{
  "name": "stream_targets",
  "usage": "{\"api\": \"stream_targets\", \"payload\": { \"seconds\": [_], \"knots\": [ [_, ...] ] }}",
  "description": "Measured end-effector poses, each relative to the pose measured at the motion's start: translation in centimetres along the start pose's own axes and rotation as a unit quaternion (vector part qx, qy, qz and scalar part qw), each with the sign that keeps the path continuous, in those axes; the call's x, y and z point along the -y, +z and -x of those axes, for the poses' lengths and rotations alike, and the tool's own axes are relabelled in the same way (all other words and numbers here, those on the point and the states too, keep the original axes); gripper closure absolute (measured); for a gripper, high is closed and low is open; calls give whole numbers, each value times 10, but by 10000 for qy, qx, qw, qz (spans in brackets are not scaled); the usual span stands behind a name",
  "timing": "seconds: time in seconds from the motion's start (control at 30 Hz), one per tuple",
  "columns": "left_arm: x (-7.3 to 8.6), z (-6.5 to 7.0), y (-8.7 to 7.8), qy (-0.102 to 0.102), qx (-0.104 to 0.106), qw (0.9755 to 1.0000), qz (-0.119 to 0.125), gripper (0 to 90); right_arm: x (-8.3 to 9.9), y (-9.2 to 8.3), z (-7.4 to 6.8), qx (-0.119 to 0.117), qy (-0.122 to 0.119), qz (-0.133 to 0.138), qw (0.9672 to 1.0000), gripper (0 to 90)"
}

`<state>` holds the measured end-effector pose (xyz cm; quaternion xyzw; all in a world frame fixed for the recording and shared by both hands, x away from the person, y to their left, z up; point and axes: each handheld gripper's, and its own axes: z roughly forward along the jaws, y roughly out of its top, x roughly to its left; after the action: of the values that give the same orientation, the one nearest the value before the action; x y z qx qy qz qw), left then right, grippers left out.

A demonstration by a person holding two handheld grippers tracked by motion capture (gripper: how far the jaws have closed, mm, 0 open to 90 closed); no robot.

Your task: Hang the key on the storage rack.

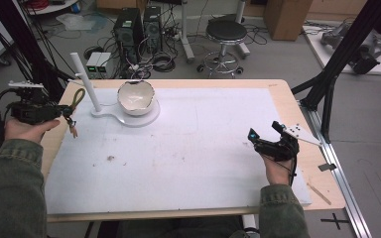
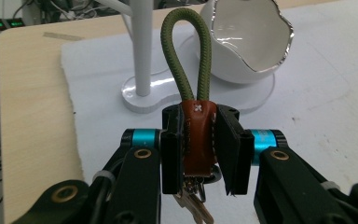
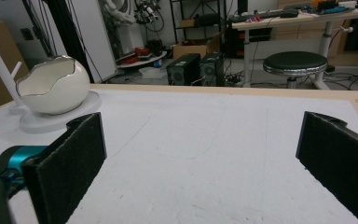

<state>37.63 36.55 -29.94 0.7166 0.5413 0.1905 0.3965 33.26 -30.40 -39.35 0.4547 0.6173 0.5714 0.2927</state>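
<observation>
Tabletop close-up: keys (image 2: pixel 193 205) below tool (image 2: pixel 199 149)

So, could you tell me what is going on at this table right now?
A person is working with two hand-held grippers. The left hand-held gripper is shut on the brown leather tab of a keychain; its green cord loop stands up and keys hang below. It is held near the white stand and the egg-shaped bowl on its base. The right hand-held gripper is open over the white mat, holding nothing.
</observation>
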Motion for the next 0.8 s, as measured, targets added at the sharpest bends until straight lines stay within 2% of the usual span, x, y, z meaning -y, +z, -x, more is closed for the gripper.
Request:
{"api": "stream_targets", "payload": {
  "seconds": [0.1,0.13,0.37,0.47,0.6,0.8],
  "knots": [
    [-2,-4,1,-118,-78,9999,33,721,0,0,0,6,19,-17,10000,5],
    [-3,-7,3,-217,-118,9997,58,721,0,1,0,-6,2,-20,10000,5],
    [-10,-17,7,-444,-192,9987,155,722,1,1,-1,-7,-1,-33,10000,5],
    [-12,-24,8,-702,-151,9967,370,722,1,1,-2,-5,14,-39,10000,5],
    [-12,-32,12,-966,-273,9939,445,722,1,1,-1,-1,3,-36,10000,5],
    [-15,-33,14,-1298,-276,9881,784,722,1,1,-1,-6,7,-45,10000,5]
  ]
}}
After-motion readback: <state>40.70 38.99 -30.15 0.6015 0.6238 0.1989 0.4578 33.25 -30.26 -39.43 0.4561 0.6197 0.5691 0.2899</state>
